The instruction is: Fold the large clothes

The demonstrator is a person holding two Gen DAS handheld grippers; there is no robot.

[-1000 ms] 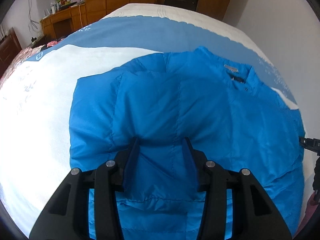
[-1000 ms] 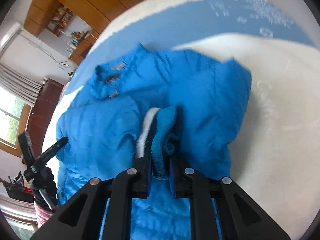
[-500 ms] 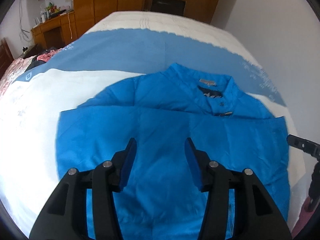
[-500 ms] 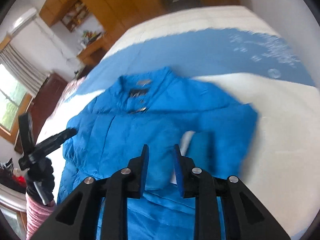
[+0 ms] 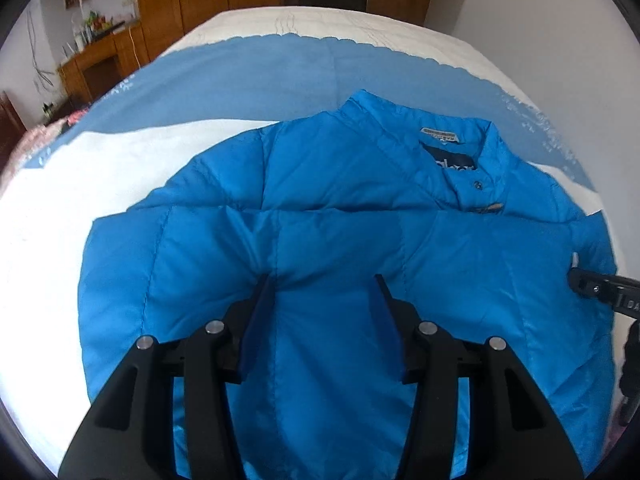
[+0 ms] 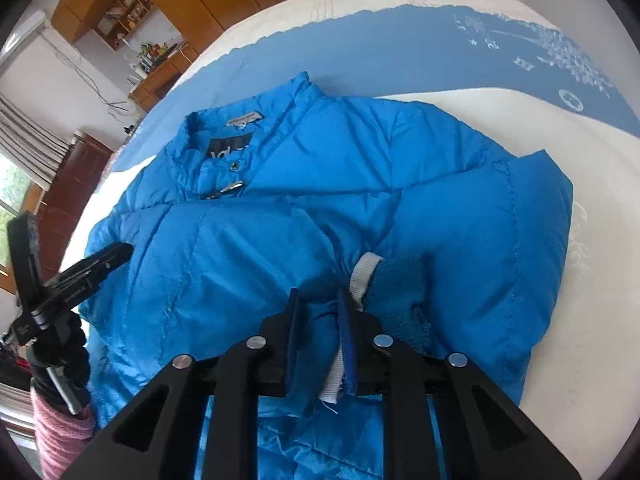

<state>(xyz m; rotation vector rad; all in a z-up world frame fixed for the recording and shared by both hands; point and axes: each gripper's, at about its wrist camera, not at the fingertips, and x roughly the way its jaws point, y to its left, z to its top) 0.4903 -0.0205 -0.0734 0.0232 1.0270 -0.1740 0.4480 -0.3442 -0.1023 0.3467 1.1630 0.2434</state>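
blue puffer jacket (image 5: 344, 240) lies front-up on the bed (image 5: 80, 208), collar (image 5: 460, 148) toward the far end, both sleeves folded across the chest. bed cover is white with a wide blue band behind the collar.

left tool (image 5: 325, 292) hangs over the lower middle of the jacket, jaws apart; fabric bulges up between them and looks to touch the left pad's tip, but nothing is pinched, so i read it as not gripping. right tool (image 6: 320, 300) has its jaws nearly together and they have just been closing; blue shell fabric and a white trim strip near the cuff (image 6: 396, 292) sit bunched between them. looks clamped on that fabric, though the pad contact itself is partly buried in folds.

handling, my guess: light, soft, padded, springy, so folds will puff back up unless pressed flat. nylon shell looks slick, and a pinch on a single layer could slip. the ribbed knit cuff and stitched seams look like the best holds; for the next fold, the hem corners or shoulder edges.

hard to see: the hem is cut off under both tools. left sleeve end is not visible in either view. can't tell if the front is zipped or snapped below the collar; only a snap (image 6: 235, 165) and a zip pull (image 6: 228, 189) show. a dark clamp stand (image 6: 60, 280) with pink wrap sits at the bed edge near the jacket's side; contact is uncertain. far-room furniture is blurred and distorted.
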